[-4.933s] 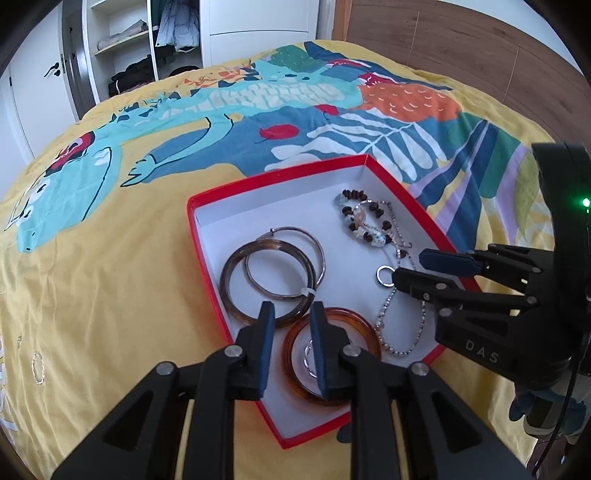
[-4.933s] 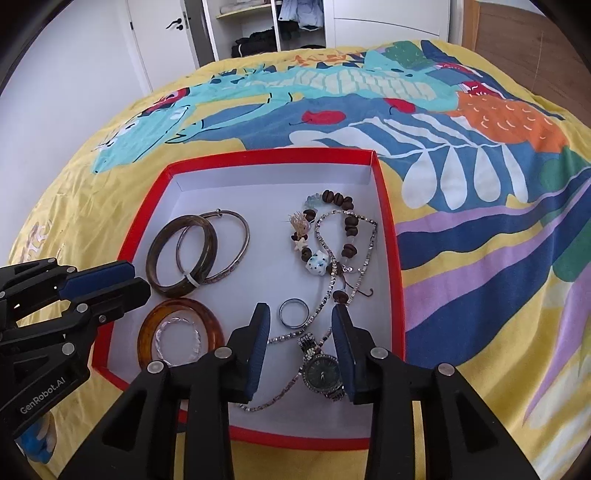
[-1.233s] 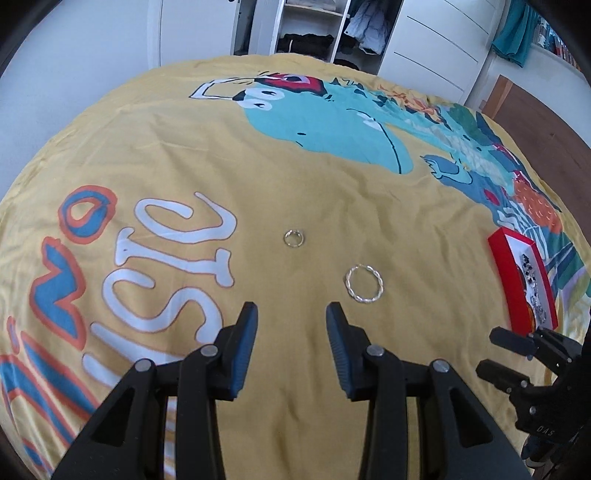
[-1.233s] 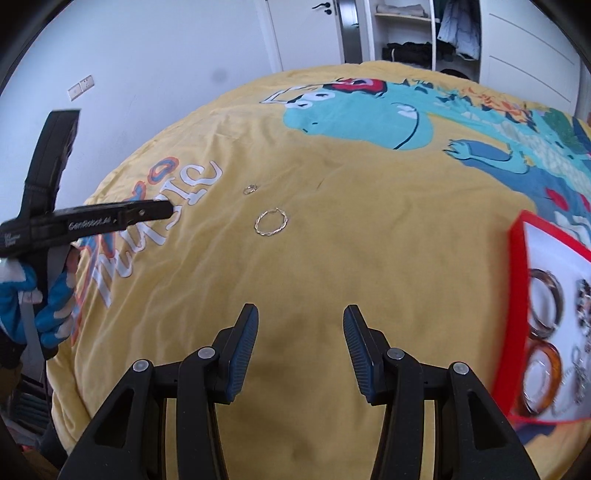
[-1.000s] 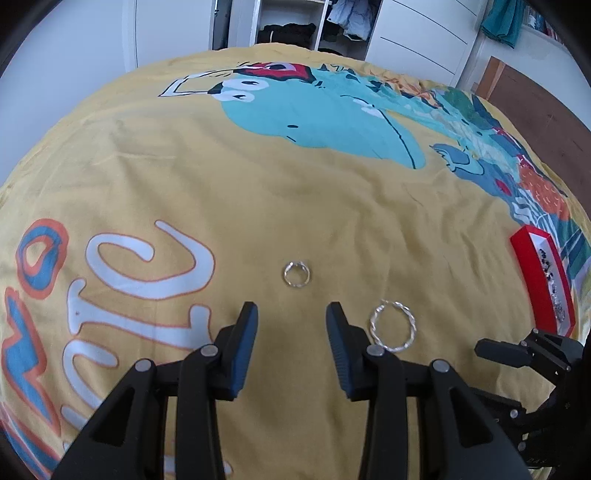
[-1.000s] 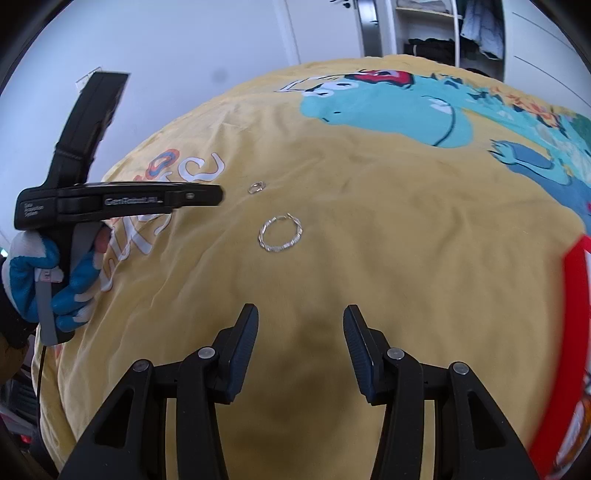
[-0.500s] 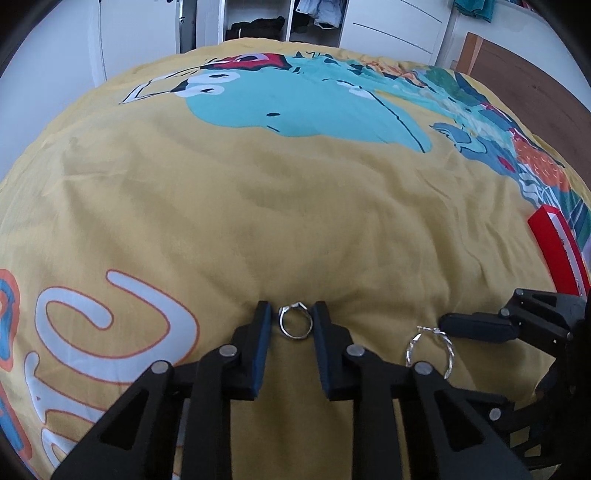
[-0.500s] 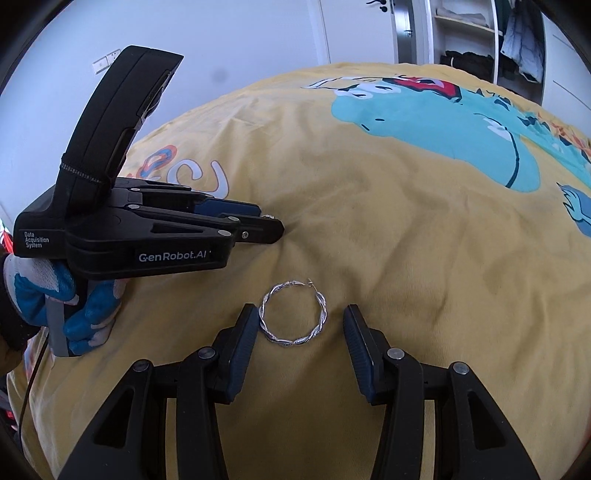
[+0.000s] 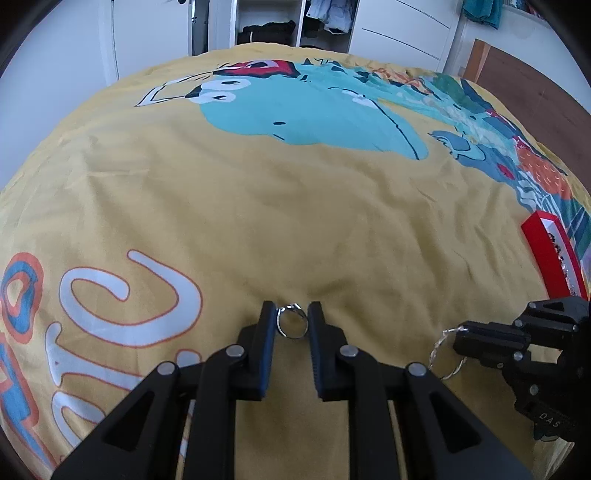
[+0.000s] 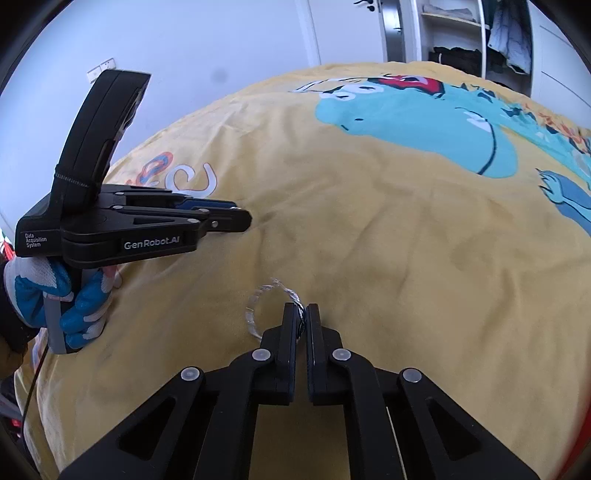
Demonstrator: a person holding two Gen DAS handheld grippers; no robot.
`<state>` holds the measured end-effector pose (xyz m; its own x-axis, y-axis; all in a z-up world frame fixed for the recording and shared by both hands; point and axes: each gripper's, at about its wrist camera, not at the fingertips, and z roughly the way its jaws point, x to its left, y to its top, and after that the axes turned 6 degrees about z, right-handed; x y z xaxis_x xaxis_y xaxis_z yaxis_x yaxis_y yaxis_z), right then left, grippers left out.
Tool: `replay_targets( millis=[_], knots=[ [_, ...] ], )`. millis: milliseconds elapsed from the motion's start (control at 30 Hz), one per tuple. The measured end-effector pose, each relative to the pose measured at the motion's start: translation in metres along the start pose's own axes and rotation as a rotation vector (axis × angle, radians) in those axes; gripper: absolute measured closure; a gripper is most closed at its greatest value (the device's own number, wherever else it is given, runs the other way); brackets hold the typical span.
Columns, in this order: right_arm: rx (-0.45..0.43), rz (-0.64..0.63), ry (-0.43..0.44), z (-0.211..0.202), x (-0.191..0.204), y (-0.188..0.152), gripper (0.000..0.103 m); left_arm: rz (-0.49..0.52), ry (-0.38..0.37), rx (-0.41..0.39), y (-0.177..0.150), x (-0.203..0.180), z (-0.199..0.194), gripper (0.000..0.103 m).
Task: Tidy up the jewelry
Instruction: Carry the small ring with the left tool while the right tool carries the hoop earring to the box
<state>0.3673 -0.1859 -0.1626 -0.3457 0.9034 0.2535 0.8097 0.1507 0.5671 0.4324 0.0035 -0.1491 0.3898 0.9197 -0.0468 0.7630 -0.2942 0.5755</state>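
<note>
A small silver ring (image 9: 292,325) stands between the pads of my left gripper (image 9: 291,317) on the yellow bedspread; the pads touch its sides. My right gripper (image 10: 302,316) is shut on the rim of a twisted silver hoop bangle (image 10: 262,299), which looks lifted and blurred. The hoop (image 9: 443,354) and right gripper (image 9: 480,338) also show in the left wrist view at lower right. The left gripper (image 10: 236,218) shows in the right wrist view, held by a blue-gloved hand (image 10: 74,295). The red jewelry box (image 9: 554,254) lies at the far right edge.
The bed has a yellow cover with a teal dinosaur print (image 9: 314,107) and white letters (image 9: 122,295). An open wardrobe (image 9: 295,22) and white wall stand beyond the bed. A wooden headboard (image 9: 535,74) is at the right.
Both grippers moved from the box to the loose pieces on the bedspread. The left closed around the small ring. The right closed on the twisted hoop within the last half second.
</note>
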Motion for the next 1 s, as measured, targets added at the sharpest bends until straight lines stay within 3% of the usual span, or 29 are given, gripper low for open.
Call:
replay_targets(
  millis=[333, 600, 1000],
  knots=[
    [-0.067, 0.045, -0.032, -0.077, -0.003, -0.008, 0.099, 0.024, -0.009, -0.054, 0.005, -0.044, -0.065, 0.087],
    [-0.142, 0.085, -0.113, -0.151, -0.02, -0.02, 0.099, 0.071, -0.055, -0.103, 0.017, -0.101, -0.109, 0.087],
    [-0.204, 0.175, -0.26, -0.24, -0.104, -0.058, 0.099, 0.195, -0.182, -0.113, 0.042, -0.238, -0.099, 0.087]
  ],
)
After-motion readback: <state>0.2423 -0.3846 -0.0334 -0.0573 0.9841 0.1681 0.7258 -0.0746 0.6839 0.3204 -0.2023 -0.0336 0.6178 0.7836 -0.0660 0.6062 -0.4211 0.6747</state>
